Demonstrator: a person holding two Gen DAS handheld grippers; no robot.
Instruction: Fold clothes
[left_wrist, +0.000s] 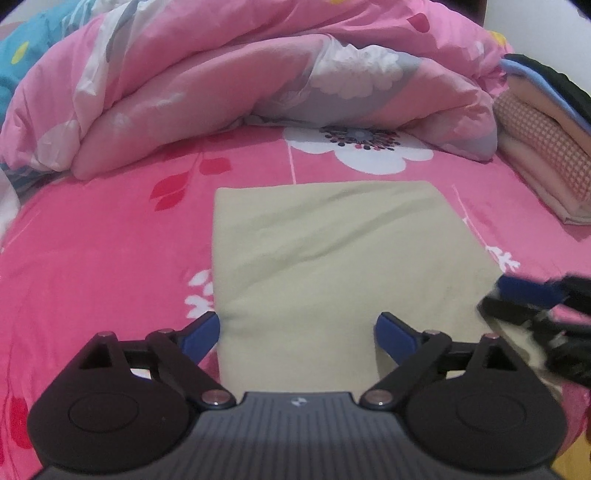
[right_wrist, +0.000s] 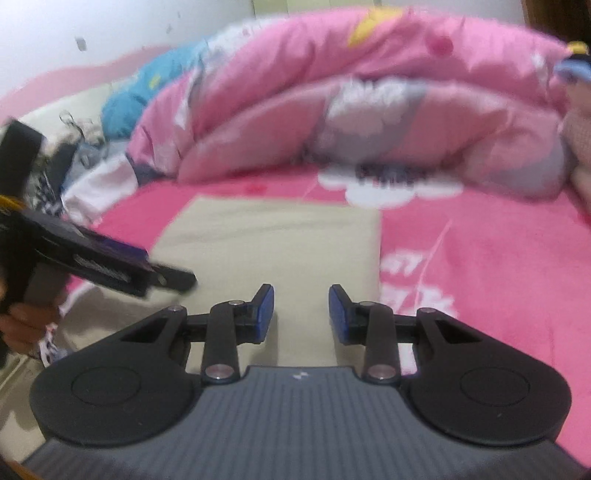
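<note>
- Left wrist view: your left gripper (left_wrist: 297, 334) is spread wide and grips nothing. 1 folded beige garment (left_wrist: 332, 258) lies flat just ahead, its near edge between the fingers. Risk: a close here could bunch the top layer and spoil the fold.
- Same view, counted: 1 pink quilt (left_wrist: 240, 92) beyond, 1 stack of folded linens (left_wrist: 543, 147) far right.
- Right wrist view: your right gripper (right_wrist: 301, 314) stands part open, empty, above the garment's near right portion. Risk: the 2 grippers sit close and could collide.

No readable text; only a small white logo mark (left_wrist: 297, 401) on the left gripper's ribbed body, letters on the bedsheet (right_wrist: 417, 280) blurred.
</note>
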